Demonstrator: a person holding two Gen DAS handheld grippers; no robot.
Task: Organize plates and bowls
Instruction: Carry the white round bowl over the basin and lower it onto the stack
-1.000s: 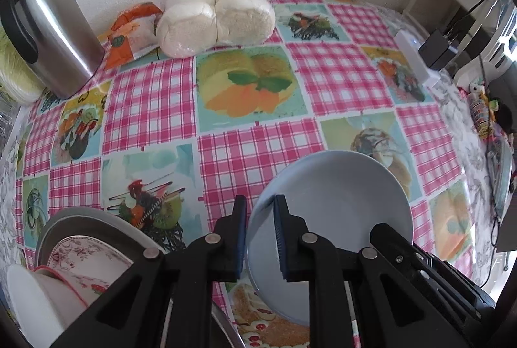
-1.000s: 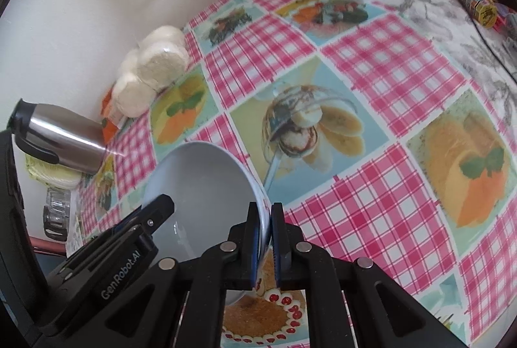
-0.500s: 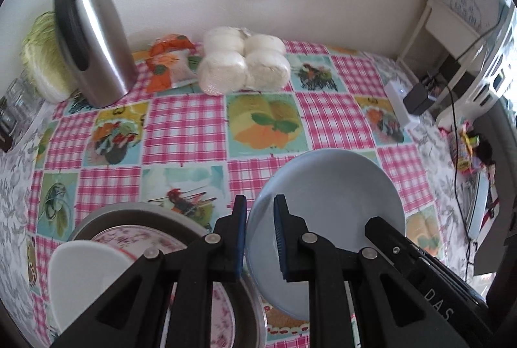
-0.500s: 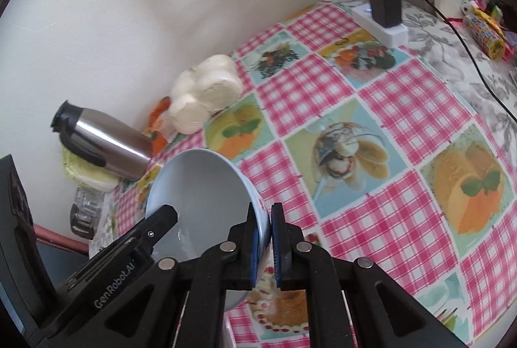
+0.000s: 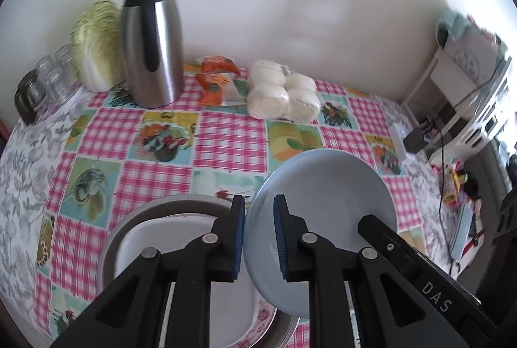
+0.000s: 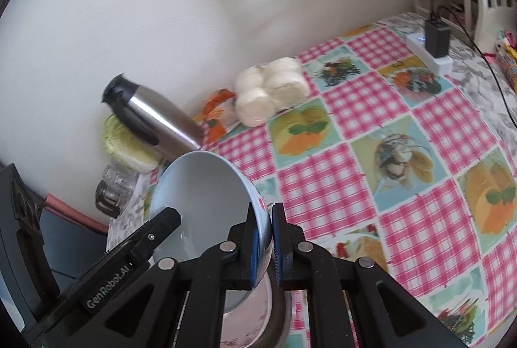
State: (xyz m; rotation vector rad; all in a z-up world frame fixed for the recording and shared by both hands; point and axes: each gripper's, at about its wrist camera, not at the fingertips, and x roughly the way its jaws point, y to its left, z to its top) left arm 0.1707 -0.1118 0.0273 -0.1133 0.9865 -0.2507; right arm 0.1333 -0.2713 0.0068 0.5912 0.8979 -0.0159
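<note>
Bowl [image 5: 323, 205] now higher above table [image 5: 226, 138] than before.

From my left tool [image 5: 257, 235], clamped on the rim of a pale blue bowl [image 5: 323, 202], I see a white dish [image 5: 168, 238] below and a steel flask [image 5: 152, 41] across the checked tabletop [image 5: 226, 138].
</note>
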